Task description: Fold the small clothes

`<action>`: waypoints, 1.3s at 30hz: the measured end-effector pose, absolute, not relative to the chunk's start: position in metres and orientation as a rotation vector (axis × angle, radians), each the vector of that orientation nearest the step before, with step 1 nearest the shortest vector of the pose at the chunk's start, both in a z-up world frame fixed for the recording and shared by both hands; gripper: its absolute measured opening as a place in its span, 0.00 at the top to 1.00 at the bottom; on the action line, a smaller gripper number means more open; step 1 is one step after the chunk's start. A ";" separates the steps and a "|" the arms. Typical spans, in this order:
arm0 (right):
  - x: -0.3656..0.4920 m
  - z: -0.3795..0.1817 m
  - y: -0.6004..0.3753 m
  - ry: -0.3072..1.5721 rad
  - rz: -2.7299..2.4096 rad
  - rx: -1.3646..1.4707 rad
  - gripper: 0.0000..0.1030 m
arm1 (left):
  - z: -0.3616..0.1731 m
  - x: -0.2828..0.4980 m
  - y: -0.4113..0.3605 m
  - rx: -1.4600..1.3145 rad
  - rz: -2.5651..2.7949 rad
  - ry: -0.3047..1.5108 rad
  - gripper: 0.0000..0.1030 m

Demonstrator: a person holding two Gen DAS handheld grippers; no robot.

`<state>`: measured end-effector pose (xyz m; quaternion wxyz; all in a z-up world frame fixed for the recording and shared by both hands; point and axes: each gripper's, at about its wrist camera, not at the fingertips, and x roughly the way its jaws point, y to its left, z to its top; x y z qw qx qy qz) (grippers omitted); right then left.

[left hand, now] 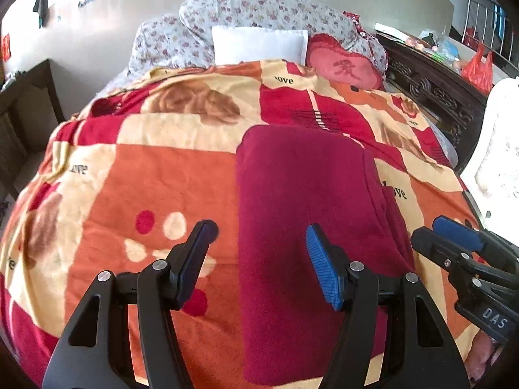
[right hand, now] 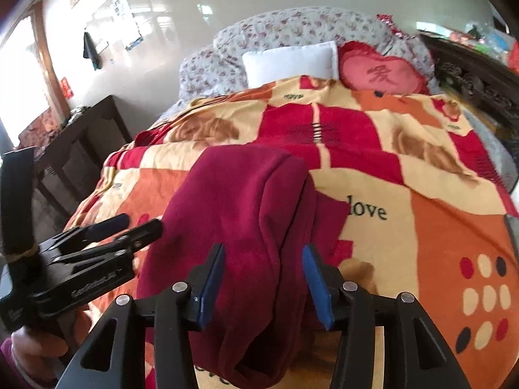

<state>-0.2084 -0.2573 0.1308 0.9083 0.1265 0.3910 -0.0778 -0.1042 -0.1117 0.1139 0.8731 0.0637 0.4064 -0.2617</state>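
A dark red garment (left hand: 305, 194) lies folded in a long strip on the patterned blanket (left hand: 162, 178); it also shows in the right wrist view (right hand: 233, 214). My left gripper (left hand: 258, 243) is open, over the garment's near left edge, holding nothing. My right gripper (right hand: 262, 265) is open above the garment's near end, jaws apart on either side of a raised fold. The right gripper also shows at the right of the left wrist view (left hand: 438, 230), and the left gripper at the left of the right wrist view (right hand: 142, 223).
A white pillow (left hand: 259, 45), a red heart cushion (left hand: 343, 68) and a floral quilt (left hand: 259, 9) lie at the bed's head. Dark carved furniture (left hand: 431, 87) stands right of the bed, a dark cabinet (left hand: 29, 110) to the left. A white object (left hand: 496, 149) is at the right edge.
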 end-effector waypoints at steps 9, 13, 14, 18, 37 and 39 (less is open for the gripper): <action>-0.213 0.135 -0.246 0.817 -0.207 0.240 0.46 | 0.124 -0.114 -0.099 0.127 -0.528 0.831 0.40; -0.215 0.138 -0.244 0.806 -0.206 0.241 0.41 | 0.127 -0.118 -0.096 0.123 -0.522 0.821 0.40; -0.216 0.139 -0.244 0.805 -0.205 0.240 0.41 | 0.128 -0.119 -0.096 0.122 -0.522 0.819 0.40; -0.218 0.140 -0.243 0.806 -0.211 0.241 0.39 | 0.131 -0.123 -0.096 0.126 -0.527 0.812 0.40; -0.222 0.143 -0.242 0.806 -0.216 0.242 0.38 | 0.134 -0.130 -0.098 0.134 -0.528 0.804 0.40; -0.222 0.143 -0.242 0.808 -0.215 0.245 0.38 | 0.135 -0.130 -0.098 0.134 -0.528 0.807 0.40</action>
